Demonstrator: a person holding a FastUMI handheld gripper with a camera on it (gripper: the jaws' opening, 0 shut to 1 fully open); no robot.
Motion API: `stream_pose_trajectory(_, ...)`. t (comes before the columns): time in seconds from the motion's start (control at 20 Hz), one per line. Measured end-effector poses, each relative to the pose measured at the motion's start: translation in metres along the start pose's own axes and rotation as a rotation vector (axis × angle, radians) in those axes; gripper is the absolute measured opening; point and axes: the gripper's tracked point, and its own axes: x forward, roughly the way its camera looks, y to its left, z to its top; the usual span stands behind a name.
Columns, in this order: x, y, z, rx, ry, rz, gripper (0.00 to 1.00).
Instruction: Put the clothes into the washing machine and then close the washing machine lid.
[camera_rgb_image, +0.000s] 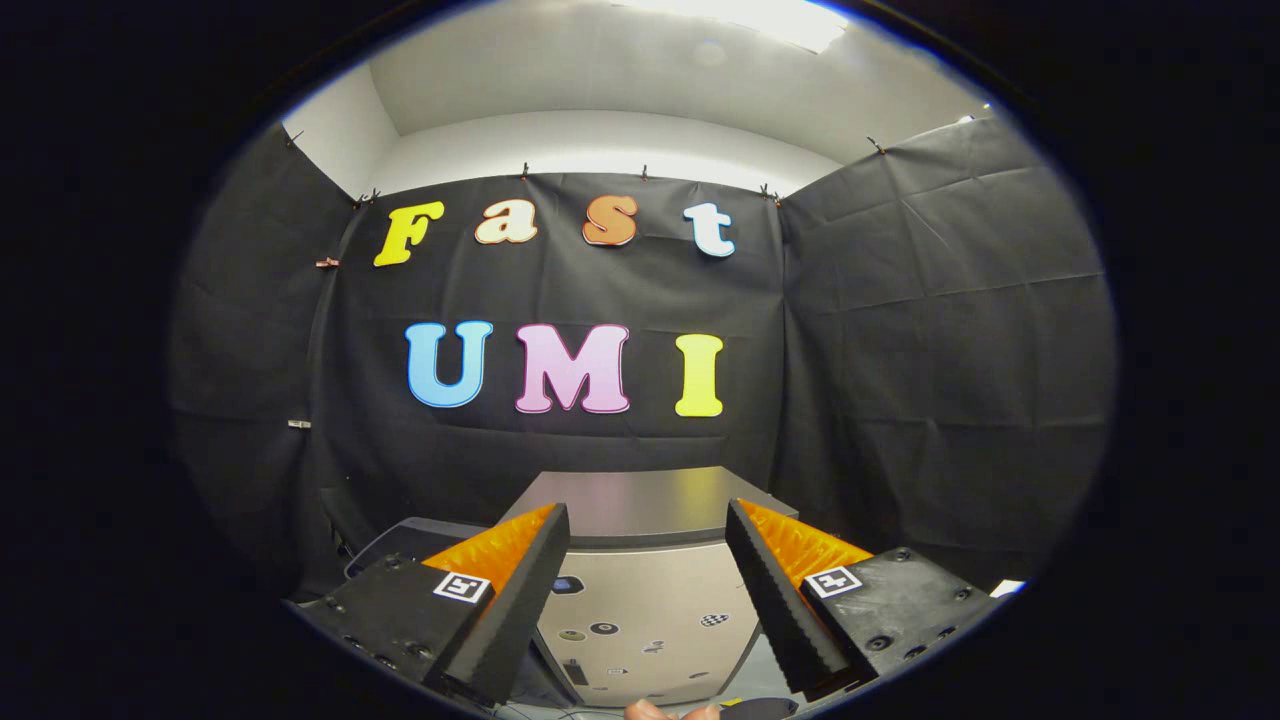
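My gripper (648, 520) is open, with a wide gap between its two fingers and nothing held. Beyond and below the fingers stands the washing machine (650, 600), a silver-grey box with small buttons and marks on its front panel. Its flat grey lid (640, 505) lies shut on top. No clothes are in sight from here.
A dark object (395, 545) sits to the left of the machine, behind my left finger. Black cloth walls (940, 330) close the booth behind and on both sides. A bit of a person's hand (665, 711) shows below the machine, between the fingers.
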Motion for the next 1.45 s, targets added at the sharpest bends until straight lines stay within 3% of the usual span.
stream_pose_trajectory(1.45, 0.0010, 0.0089, -0.0002, -0.022, -0.002, 0.018, 0.98)
